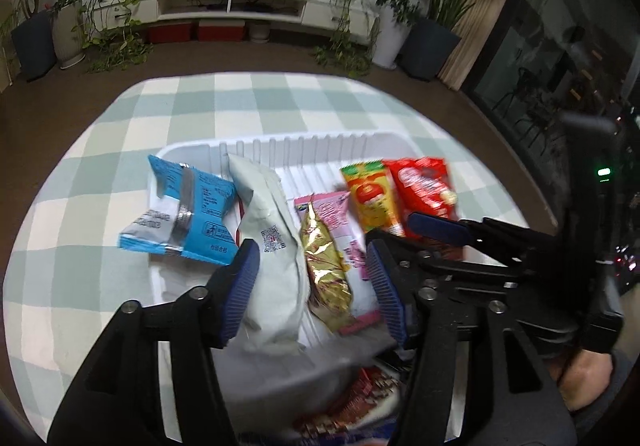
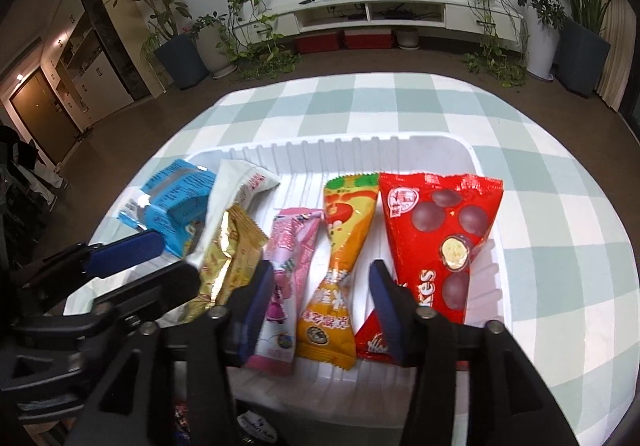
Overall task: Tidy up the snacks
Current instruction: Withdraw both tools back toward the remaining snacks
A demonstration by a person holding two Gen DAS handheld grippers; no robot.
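Observation:
A white ribbed tray (image 1: 320, 144) (image 2: 360, 150) holds several snack packs side by side: blue pack (image 1: 188, 210) (image 2: 180, 198), pale white pack (image 1: 272, 246) (image 2: 236, 186), gold pack (image 1: 324, 266) (image 2: 228, 258), pink pack (image 1: 344, 218) (image 2: 288, 262), orange pack (image 1: 372, 198) (image 2: 340, 258), red chocolate-ball pack (image 1: 428, 190) (image 2: 436, 230). My left gripper (image 1: 312, 278) is open, its jaws either side of the white and gold packs, just above them. My right gripper (image 2: 320, 302) is open over the pink and orange packs.
The tray sits on a table with a green-and-white checked cloth (image 1: 100, 174) (image 2: 560, 206). More snack wrappers (image 1: 360, 398) lie below the tray's near edge. Each gripper shows in the other's view, close beside it. Potted plants and a TV bench stand behind.

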